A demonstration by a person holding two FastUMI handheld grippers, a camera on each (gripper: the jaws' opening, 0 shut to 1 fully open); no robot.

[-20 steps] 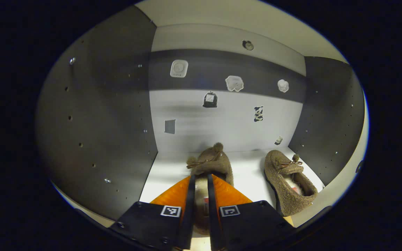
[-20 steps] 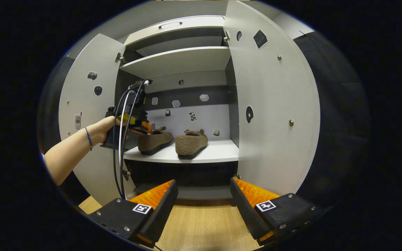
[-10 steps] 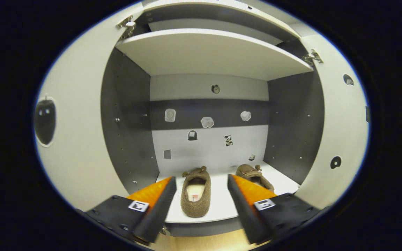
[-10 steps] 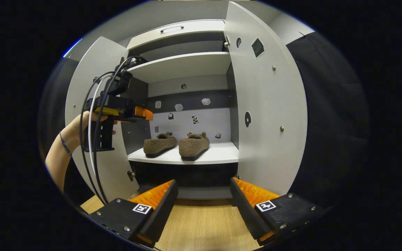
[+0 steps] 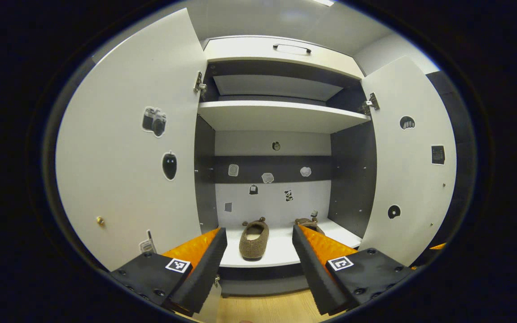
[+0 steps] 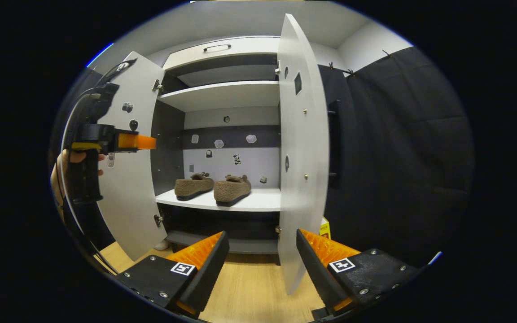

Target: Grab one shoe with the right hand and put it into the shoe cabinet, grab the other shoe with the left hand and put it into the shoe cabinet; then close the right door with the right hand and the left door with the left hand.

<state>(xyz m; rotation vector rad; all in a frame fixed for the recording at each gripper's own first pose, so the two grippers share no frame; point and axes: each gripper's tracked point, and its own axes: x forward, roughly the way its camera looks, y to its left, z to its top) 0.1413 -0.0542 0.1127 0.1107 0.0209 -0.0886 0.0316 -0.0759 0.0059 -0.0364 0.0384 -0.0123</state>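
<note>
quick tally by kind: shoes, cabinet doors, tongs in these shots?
Shoes: 2, left shoe and right shoe, side by side on one shelf
Cabinet doors: 2, left door and right door, both open
Tongs: 2, left tongs and right tongs, both open and empty
Total: 6

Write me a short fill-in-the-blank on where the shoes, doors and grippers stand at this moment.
1. Both shoes sit on the cabinet's ____ shelf.
2. The right door and left door are both ____.
3. The right hand-held gripper is open and holds ____.
4. The floor under it looks made of ____.

Missing words: lower; open; nothing; wood
</note>
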